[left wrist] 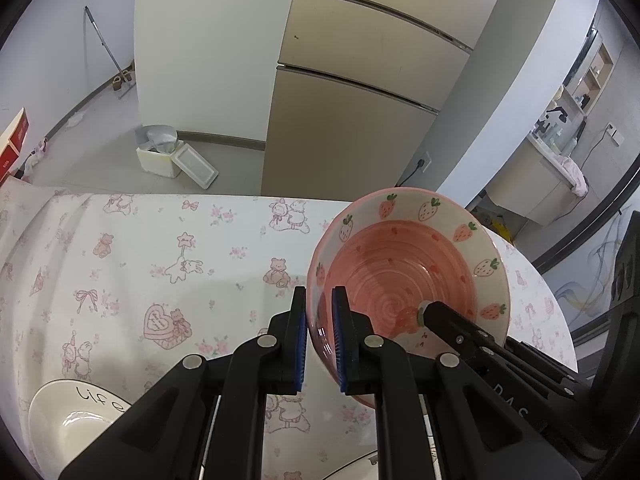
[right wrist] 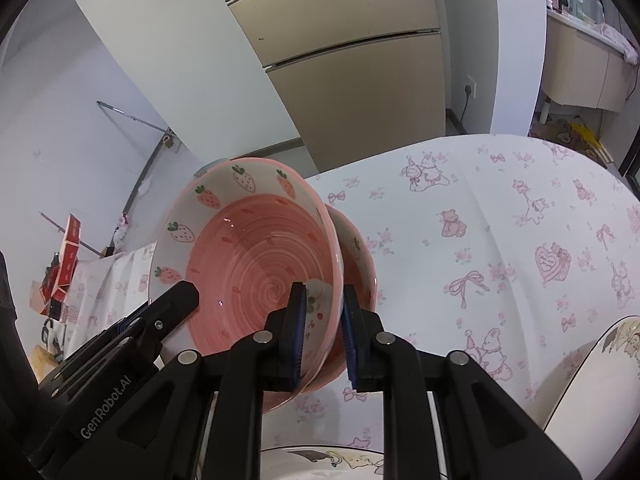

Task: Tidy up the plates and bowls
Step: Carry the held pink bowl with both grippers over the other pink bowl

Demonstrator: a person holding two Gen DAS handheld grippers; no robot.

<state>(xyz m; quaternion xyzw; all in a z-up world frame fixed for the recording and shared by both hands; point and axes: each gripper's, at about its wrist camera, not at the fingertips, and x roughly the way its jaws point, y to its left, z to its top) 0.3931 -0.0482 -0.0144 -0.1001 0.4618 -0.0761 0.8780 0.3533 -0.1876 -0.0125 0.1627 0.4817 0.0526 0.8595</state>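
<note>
The left hand-held gripper (left wrist: 320,340) is clamped on the near rim of a pink strawberry bowl (left wrist: 408,276), held tilted above the table (left wrist: 160,240) near its far edge; the right hand-held gripper (right wrist: 323,336) pinches the same bowl's (right wrist: 256,252) opposite rim, with a second pink bowl (right wrist: 360,256) nested beneath it; a white plate (left wrist: 72,420) lies at the table's near edge.
</note>
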